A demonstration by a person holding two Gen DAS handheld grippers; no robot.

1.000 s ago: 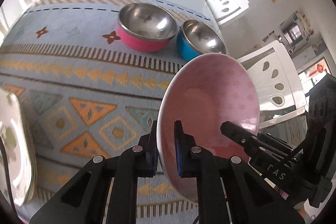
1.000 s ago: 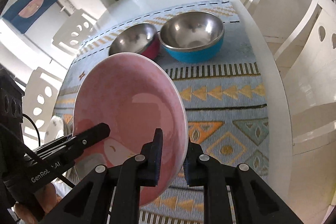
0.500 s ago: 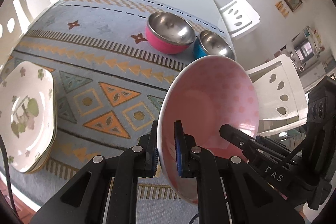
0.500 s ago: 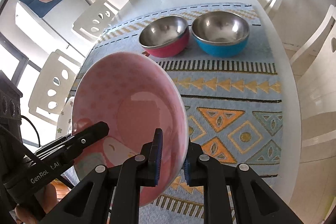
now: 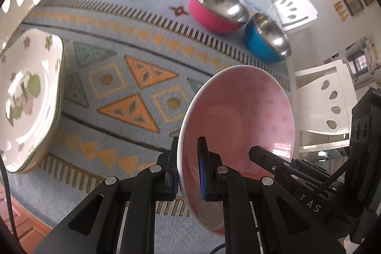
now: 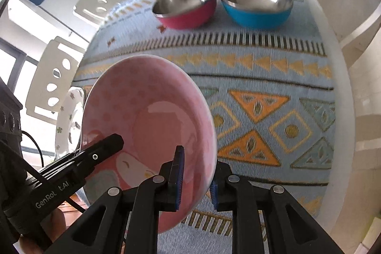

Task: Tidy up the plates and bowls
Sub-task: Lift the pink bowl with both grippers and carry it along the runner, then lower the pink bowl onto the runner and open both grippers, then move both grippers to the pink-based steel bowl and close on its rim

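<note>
Plate held between 2 grippers above a patterned table mat.

Glossy round pink ceramic plate (image 5: pixel 240 120) hangs tilted over the mat's near edge, its rim pinched at 6 o'clock by the left gripper (image 5: pixel 189 173) and, on the opposite side, by the right gripper (image 6: pixel 196 176), whose jaws are narrow on the rim. It looks stiff, slick and breakable, so rim grips suit it. A stack of white floral square plates (image 5: pixel 26 99) lies at 9 o'clock; a pink-sided steel bowl (image 5: pixel 216 10) and a blue-sided steel bowl (image 5: pixel 268 39) sit touching at 1 o'clock on the blue geometric mat (image 5: pixel 123 56).
</note>
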